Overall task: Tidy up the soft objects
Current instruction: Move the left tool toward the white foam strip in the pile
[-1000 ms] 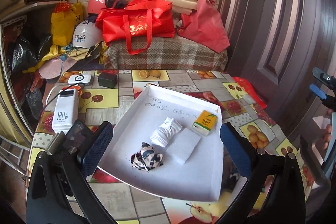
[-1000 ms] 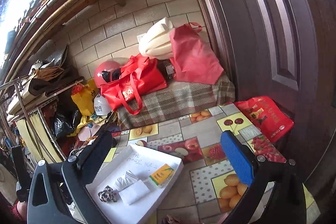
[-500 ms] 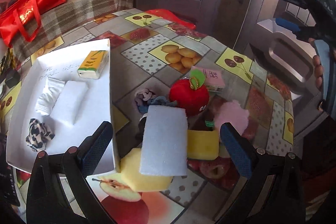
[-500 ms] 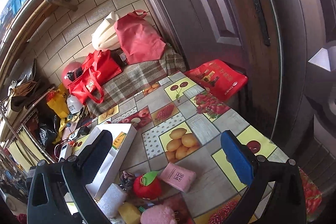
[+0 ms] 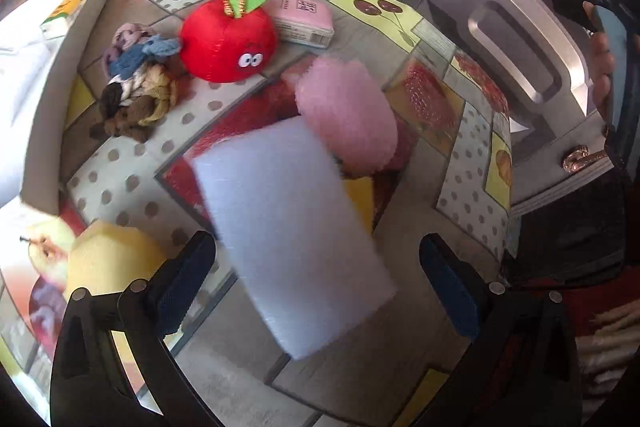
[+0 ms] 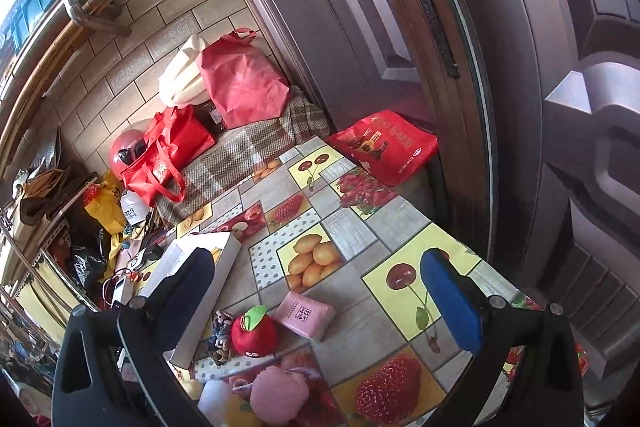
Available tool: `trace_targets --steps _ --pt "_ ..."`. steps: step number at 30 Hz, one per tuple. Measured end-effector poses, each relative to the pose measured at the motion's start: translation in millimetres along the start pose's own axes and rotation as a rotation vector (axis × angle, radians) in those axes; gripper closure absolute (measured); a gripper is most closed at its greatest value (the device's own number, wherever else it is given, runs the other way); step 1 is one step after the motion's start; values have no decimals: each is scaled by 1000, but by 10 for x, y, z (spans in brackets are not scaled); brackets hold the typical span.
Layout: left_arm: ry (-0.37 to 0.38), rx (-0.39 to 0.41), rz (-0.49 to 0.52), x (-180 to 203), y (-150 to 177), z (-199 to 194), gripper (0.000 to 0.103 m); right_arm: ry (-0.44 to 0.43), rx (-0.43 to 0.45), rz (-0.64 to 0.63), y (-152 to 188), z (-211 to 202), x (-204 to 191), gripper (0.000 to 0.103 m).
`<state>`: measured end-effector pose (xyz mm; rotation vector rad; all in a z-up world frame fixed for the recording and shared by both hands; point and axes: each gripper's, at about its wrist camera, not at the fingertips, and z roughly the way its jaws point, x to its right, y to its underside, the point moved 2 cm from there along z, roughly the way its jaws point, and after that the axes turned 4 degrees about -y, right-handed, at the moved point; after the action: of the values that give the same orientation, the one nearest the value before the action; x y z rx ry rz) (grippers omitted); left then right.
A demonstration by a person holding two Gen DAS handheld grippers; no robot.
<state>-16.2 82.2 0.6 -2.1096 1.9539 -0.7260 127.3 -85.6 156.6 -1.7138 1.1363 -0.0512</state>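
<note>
1. The left gripper [image 5: 316,279] hangs over a table covered in a fruit-print cloth [image 5: 400,15], its jaws spread wide and holding nothing. Between and just ahead of them lies a white foam block [image 5: 292,235], the likely next thing to pick up.

2. The foam block is the landmark here. It looks light and squashy, with a slightly rough surface that should not slip. Its long sides run roughly along the gripper's reach, so closing across the narrow width seems the natural hold; a gentle squeeze should do.

3. Touching the block's far corner is a pink fluffy puff [image 5: 348,115]. A yellow sponge [image 5: 358,195] peeks out from under the block's right edge. Another pale yellow sponge [image 5: 112,259] sits just beside its near left corner.

4. Farther beyond the block stand a red plush apple [image 5: 228,43], a bundle of knitted hair ties [image 5: 136,83] and a pink packet [image 5: 306,21].

5. To the block's left rises the wall of a white box [image 5: 60,99], probably where the soft things go. It must be cleared by lifting.

6. Right of the block, the table edge is near, so there is little room on that side.

7. The right gripper [image 6: 316,291] is held high above the table, jaws wide apart and empty, well away from the block.
</note>
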Motion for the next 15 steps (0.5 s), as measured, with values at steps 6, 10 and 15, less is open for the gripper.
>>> trace_targets --steps 6,10,15 --pt "-86 85 -105 -247 113 -406 1 -48 -41 -26 55 134 -98 0" --pt "-81 67 -91 -128 131 -425 0 -67 -69 -43 93 181 -142 0" --pt "-104 -12 -216 -200 167 -207 1 -68 -162 -84 237 321 -140 0"
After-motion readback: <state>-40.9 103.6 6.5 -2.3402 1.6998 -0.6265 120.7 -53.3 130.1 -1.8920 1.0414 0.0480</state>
